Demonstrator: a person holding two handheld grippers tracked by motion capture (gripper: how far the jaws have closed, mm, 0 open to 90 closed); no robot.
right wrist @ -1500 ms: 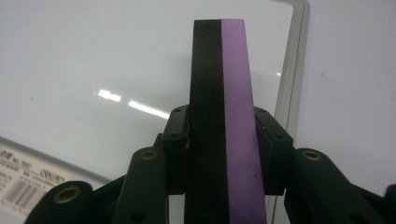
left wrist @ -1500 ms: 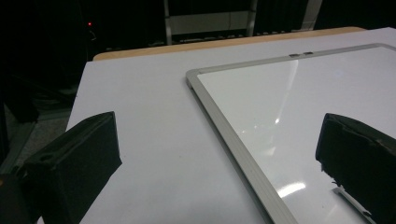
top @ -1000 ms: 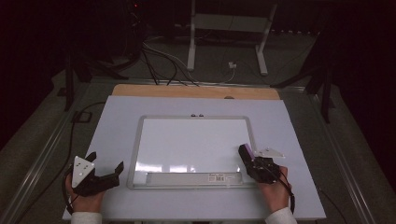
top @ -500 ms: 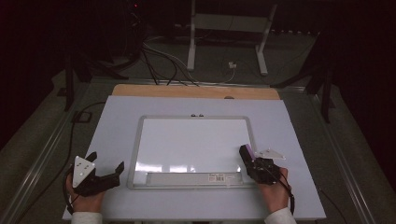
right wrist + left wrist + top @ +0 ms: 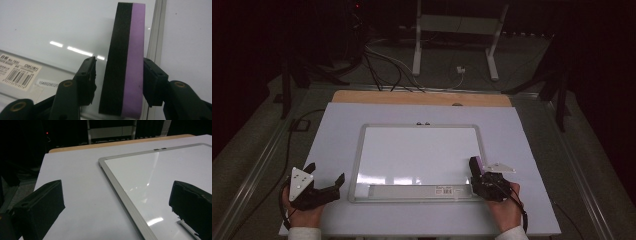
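R gripper jaws just opening, eraser upright btwn, left pad clear; long axis fwd along whiteboard right edge.

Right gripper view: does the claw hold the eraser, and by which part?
No firm hold. The right claw has just been opening its jaws; the eraser stands between them, a gap showing beside its black face.
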